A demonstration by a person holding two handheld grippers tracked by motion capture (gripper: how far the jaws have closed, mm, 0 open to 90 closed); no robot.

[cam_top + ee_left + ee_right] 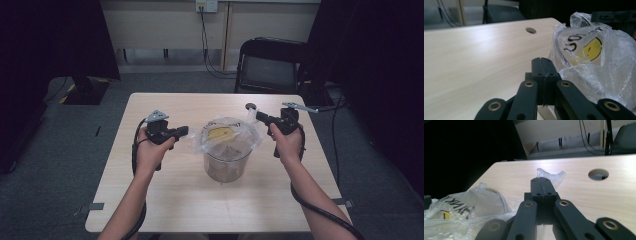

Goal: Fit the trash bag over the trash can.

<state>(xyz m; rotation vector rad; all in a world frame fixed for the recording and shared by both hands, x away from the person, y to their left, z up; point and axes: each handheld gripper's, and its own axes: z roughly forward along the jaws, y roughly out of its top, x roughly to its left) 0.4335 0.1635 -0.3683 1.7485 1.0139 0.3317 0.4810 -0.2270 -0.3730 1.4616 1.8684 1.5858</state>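
A clear plastic bag (225,135) printed with a yellow face and black letters drapes over the mouth of a round see-through container (226,167) at the table's middle. My left gripper (184,131) is at the bag's left flap, which stretches out to its tip. In the left gripper view its jaws (541,60) are pressed together beside the bag (594,57). My right gripper (258,116) is at the bag's far right corner. In the right gripper view a tuft of film (551,175) sticks out past its shut tip (540,180).
The light wooden table (165,200) has a round cable hole (250,106) just behind the right gripper. A black chair (270,65) stands beyond the far edge. Cables trail from both grippers along my forearms.
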